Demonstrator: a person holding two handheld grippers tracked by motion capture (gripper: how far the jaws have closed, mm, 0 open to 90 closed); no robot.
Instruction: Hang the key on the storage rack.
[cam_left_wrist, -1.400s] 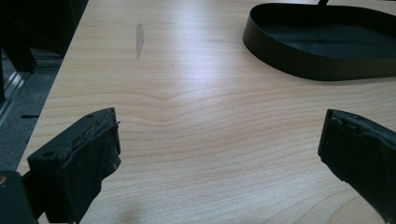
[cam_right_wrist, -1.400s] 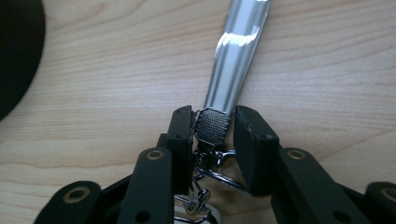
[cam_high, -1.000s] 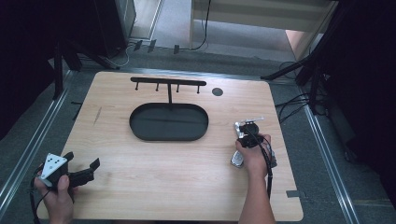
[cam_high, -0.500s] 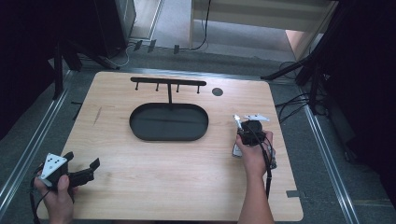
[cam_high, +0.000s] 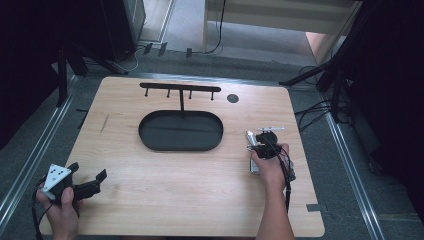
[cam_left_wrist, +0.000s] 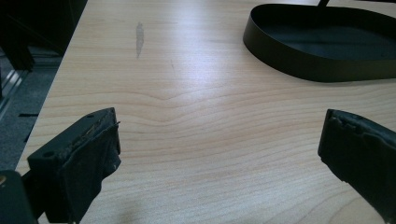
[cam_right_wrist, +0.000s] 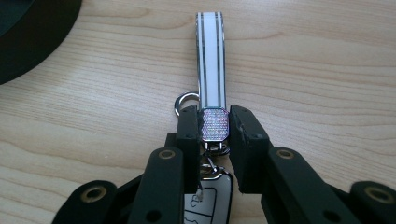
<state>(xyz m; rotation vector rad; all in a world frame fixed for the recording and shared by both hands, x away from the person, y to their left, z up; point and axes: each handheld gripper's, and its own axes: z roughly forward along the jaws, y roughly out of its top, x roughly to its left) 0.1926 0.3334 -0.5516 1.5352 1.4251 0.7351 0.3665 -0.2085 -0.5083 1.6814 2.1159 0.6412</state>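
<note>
The right gripper (cam_right_wrist: 215, 128) clamps a keychain (cam_right_wrist: 211, 79) flat on the table (cam_high: 150, 200) near its right edge. The left gripper (cam_left_wrist: 219, 154) gapes empty at the front-left corner. A black tray (cam_high: 180, 131) with a hook rack (cam_high: 180, 88) sits mid-table; grey floor surrounds.

The left claw (cam_left_wrist: 219, 154) stands with its two black jaws wide apart, one rising at the lower left and the other at the lower right, with nothing between them but bare wood. Below lies the pale wooden tabletop (cam_left_wrist: 201, 116), its grain running across. A black oval tray (cam_left_wrist: 299, 65) with a low upright wall sits at the upper right, well apart from the jaws. A small grey smudge (cam_left_wrist: 139, 38) marks the wood at the upper left, near the tabletop's edge
</note>
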